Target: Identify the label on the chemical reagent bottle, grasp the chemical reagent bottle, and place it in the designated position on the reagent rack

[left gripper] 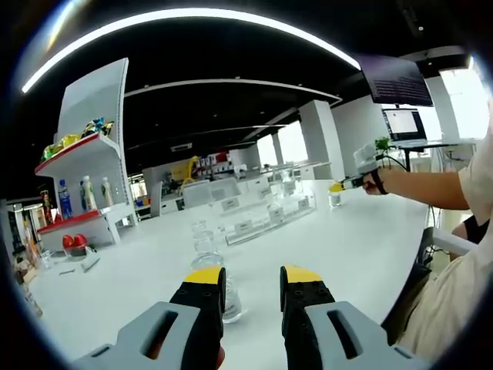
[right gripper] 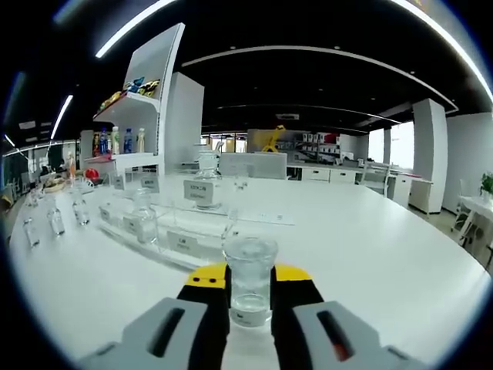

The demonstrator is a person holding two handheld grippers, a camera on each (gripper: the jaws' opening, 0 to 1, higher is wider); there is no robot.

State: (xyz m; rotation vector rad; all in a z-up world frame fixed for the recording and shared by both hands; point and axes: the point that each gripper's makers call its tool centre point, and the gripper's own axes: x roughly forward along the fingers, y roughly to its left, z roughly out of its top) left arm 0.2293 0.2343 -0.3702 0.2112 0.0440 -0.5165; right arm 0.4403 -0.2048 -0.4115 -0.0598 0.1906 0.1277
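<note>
The clear reagent bottle point(right gripper: 249, 281) with a small white label low on its front sits clamped between the jaws of the right gripper point(right gripper: 249, 297), held upright above the white worktop point(right gripper: 370, 247), so the grasp looks done; the label's print is too small to read here. Just beyond it, toward the middle of the worktop, stands the clear tiered reagent rack point(right gripper: 181, 231), with white tags point(right gripper: 199, 191) along its steps and a few bottles already standing on them, and the held bottle is short of the rack and not yet on any step. What is left, as I judge it, is matching the bottle's label to the right tag and setting the bottle down in that slot. In the left gripper view the right gripper point(left gripper: 339, 186) appears far across the worktop by the rack's end, at the end of the person's outstretched arm point(left gripper: 424, 189). The left gripper point(left gripper: 253, 281) hangs over the near part of the worktop with its jaws apart and nothing between them; a clear bottle point(left gripper: 208, 254) stands just ahead of it, with others behind, so more bottles likely remain to be sorted. Several small bottles point(right gripper: 55, 221) wait near the worktop's left edge in the right gripper view
</note>
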